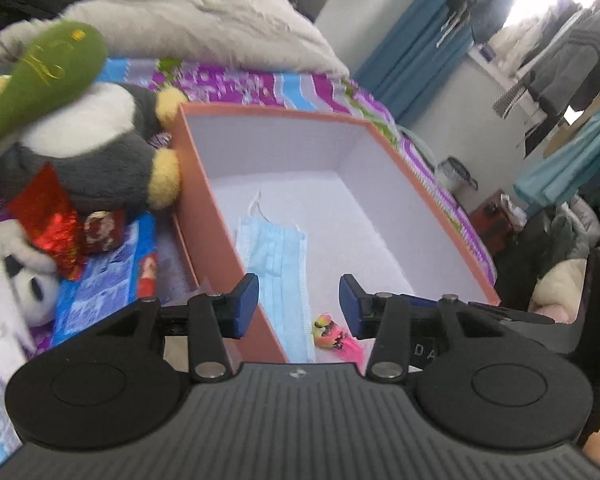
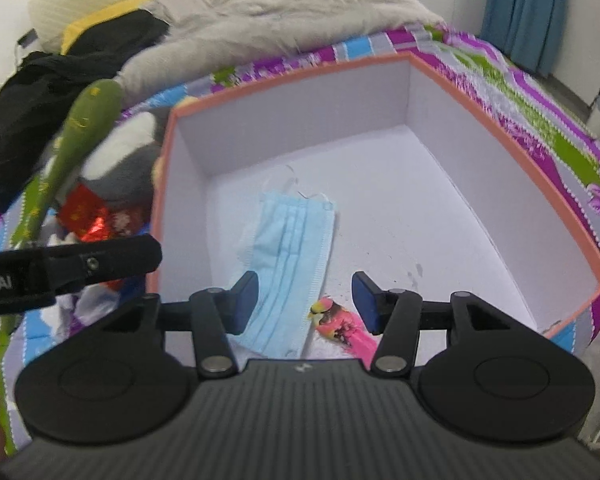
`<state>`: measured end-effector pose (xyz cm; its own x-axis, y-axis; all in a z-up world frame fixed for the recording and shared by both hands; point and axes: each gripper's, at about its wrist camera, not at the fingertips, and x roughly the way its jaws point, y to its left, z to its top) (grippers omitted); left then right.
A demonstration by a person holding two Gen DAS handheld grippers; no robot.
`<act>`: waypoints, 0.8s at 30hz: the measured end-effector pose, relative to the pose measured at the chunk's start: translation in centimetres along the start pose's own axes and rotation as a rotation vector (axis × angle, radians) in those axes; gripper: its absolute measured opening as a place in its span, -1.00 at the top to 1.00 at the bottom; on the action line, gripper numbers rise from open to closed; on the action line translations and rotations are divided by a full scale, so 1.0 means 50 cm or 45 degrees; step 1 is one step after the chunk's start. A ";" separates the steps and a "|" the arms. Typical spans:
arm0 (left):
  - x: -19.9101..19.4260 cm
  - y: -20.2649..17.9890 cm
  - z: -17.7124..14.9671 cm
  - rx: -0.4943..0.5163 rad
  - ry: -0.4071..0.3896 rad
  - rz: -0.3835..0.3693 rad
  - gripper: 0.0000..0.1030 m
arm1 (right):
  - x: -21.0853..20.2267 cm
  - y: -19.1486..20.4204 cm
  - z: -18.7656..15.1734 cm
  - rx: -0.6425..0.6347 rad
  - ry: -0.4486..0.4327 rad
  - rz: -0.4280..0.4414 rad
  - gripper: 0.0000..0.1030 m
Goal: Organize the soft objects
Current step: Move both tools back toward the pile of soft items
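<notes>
An open orange box [image 1: 220, 224] [image 2: 512, 148] with a white inside sits on the bed. In it lie a blue face mask [image 1: 278, 264] [image 2: 290, 256] and a small pink and yellow toy [image 1: 334, 334] [image 2: 340, 324]. My left gripper [image 1: 299, 304] is open and empty above the box's near left wall. My right gripper [image 2: 305, 300] is open and empty above the mask and the toy. Left of the box lie a grey and white penguin plush [image 1: 96, 148] [image 2: 128, 156], a green plush [image 1: 40, 76] [image 2: 80, 128], a panda plush [image 1: 28, 276] and red pouches [image 1: 56, 224] [image 2: 88, 216].
The bed has a purple, blue and green striped sheet [image 2: 540, 128] and a grey fur blanket [image 1: 204, 16] [image 2: 284, 16]. Black clothing [image 2: 52, 80] lies at the far left. The left gripper's body [image 2: 60, 268] shows at the left. A bin [image 1: 456, 176] and hanging clothes [image 1: 560, 64] stand beyond the bed.
</notes>
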<state>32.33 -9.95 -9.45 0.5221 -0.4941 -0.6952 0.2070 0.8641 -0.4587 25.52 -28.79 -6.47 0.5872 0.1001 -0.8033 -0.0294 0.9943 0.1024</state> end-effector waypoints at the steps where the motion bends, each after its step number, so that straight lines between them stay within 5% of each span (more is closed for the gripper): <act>1: -0.017 -0.002 -0.009 -0.001 -0.025 0.002 0.02 | -0.014 0.004 -0.004 -0.005 -0.016 0.007 -0.06; 24: -0.436 -0.014 -0.207 -0.076 -0.353 0.266 0.02 | -0.325 0.158 -0.111 -0.166 -0.296 0.308 -0.06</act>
<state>12.22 -0.78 0.30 0.7544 -0.2553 -0.6048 0.0272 0.9327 -0.3597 11.26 -22.34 4.13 0.7187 0.3368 -0.6083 -0.2842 0.9407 0.1851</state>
